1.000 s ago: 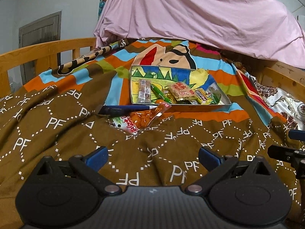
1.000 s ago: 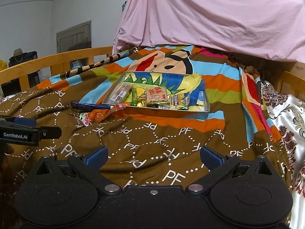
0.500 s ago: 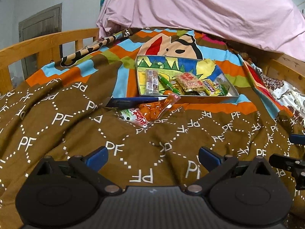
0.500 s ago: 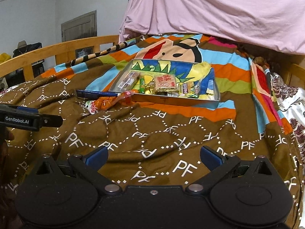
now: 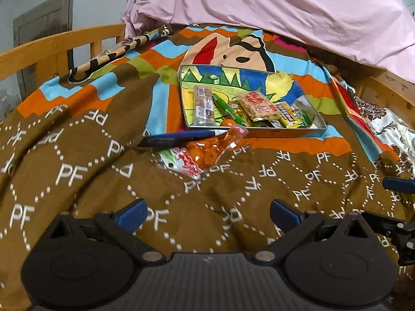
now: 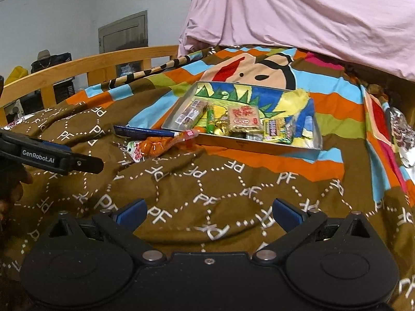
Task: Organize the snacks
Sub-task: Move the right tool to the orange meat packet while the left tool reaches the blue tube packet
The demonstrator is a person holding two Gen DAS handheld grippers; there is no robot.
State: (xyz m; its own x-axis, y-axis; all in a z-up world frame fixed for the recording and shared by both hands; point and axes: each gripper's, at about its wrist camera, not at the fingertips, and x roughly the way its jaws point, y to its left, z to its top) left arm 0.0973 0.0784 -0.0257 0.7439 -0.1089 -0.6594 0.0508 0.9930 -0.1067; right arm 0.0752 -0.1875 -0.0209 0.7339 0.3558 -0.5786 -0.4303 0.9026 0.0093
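At the bottom of each view, the left tool (image 5: pixel 207 213) and right tool (image 6: pixel 208 212) hang spread and empty over the brown blanket (image 5: pixel 233 194). Mid-frame, an orange snack bag (image 5: pixel 205 153) lies just outside the tin tray (image 5: pixel 285 131); best pinch its flat end squarely, then lift it over the rim among the packets in the centre.

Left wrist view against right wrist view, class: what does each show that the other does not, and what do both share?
Only the left wrist view shows the right gripper entering at the right edge, and its own left gripper's jaws open.

Only the right wrist view shows the left gripper's "GenRobot.AI" finger at the left edge, a hat on clutter behind the wooden bed rail, and a hand.

Both show the tin tray of snacks, the orange snack bag, the blue packet, the brown blanket and the pink sheet.
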